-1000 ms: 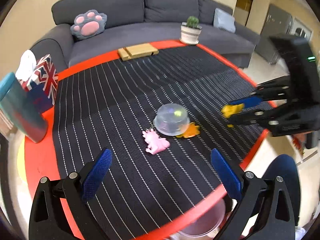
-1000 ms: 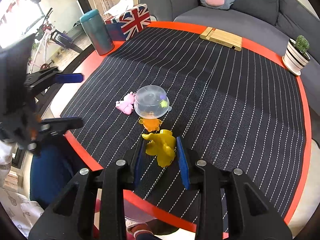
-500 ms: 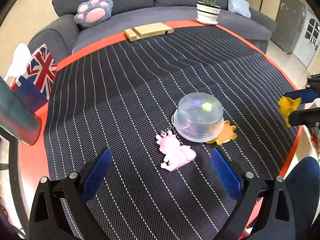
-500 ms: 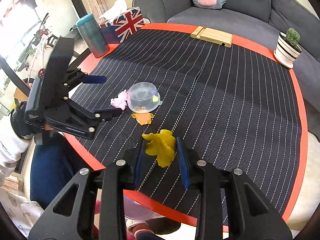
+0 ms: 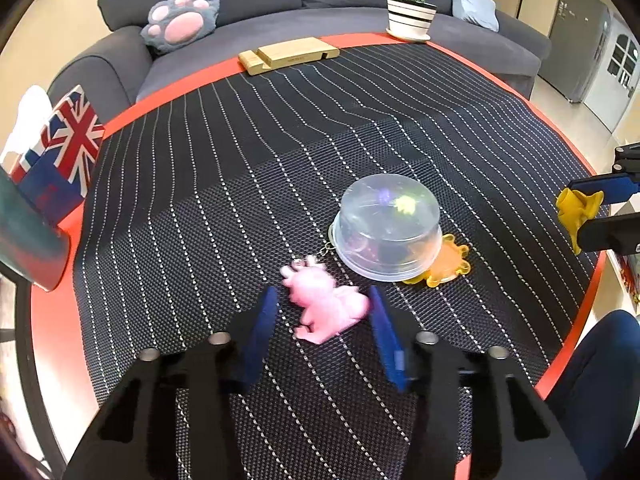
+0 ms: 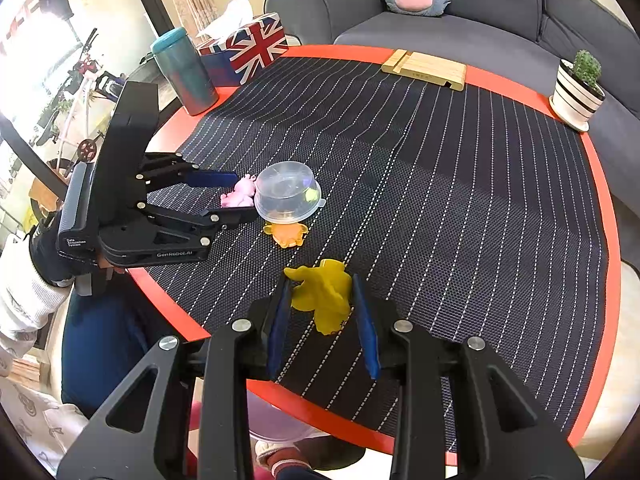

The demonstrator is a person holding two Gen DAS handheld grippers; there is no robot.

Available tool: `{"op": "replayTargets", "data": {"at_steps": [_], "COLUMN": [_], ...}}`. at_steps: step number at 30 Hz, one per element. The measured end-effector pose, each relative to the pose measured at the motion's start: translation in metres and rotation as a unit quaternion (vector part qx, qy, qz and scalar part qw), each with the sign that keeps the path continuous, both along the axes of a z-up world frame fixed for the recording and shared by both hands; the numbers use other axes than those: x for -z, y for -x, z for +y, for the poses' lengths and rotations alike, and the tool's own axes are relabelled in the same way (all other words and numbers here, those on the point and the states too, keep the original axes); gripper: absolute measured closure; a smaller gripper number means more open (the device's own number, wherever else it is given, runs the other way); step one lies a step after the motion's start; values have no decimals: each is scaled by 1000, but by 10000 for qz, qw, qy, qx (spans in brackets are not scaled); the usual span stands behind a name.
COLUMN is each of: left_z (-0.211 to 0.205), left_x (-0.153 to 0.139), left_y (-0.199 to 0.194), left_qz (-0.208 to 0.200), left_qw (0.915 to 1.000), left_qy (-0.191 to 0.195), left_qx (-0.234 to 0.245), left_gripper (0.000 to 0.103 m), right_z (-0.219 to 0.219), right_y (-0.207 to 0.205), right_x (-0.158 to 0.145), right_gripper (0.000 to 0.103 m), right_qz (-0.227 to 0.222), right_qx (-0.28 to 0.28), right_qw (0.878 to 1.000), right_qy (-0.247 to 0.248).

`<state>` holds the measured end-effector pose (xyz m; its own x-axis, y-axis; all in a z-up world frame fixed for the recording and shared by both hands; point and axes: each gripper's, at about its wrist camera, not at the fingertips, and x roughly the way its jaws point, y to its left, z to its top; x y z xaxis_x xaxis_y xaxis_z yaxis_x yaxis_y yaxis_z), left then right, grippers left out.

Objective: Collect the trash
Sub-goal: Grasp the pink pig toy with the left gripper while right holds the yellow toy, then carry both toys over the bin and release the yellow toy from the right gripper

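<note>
On the tabletop (image 5: 224, 168), the left tongs (image 5: 322, 316) have dropped from a wide-open hover and are closing around the pink toy (image 5: 326, 306) beside the dome (image 5: 390, 228); pickup looks imminent. Right tongs (image 6: 322, 300) stay clenched on the yellow toy (image 6: 324, 292).

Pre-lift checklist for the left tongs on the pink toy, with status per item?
1. Pink rubbery animal toy sits between the left tongs: ok.
2. Pads pressing on the toy: not ok, jaws closing, a gap shows at the left pad.
3. Toy's metal keychain free of the clear plastic dome lid: cannot tell, its end reaches the lid's rim.
4. Right tongs gripping the yellow rubbery toy: ok.
5. Orange translucent flat toy outside the left tongs' grip: ok, it lies partly under the lid.
6. Trash bin in view: not ok, none seen.
</note>
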<state>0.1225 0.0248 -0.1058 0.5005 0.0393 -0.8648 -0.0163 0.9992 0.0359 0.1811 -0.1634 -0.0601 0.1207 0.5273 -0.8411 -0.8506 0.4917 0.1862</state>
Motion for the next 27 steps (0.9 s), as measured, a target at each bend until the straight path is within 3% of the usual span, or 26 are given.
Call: {"op": "replayTargets", "data": {"at_steps": [9,27], "left_z": [5,-4], "left_x": [-7,-68], "left_y": [6,50], "left_qz": [-71,-635], "left_qw": [9999,9970], "left_qy": [90,404], "left_qx": [-65,154], "left_gripper": [65,65], "right_z": [-5,-11], "right_y": [1,23], "right_x": [-1,-21], "right_gripper": [72,72], "right_qz": [-56,-308], "right_qx": [144,204], "right_qw": [9998,9989], "right_qy": [-92,-302]}}
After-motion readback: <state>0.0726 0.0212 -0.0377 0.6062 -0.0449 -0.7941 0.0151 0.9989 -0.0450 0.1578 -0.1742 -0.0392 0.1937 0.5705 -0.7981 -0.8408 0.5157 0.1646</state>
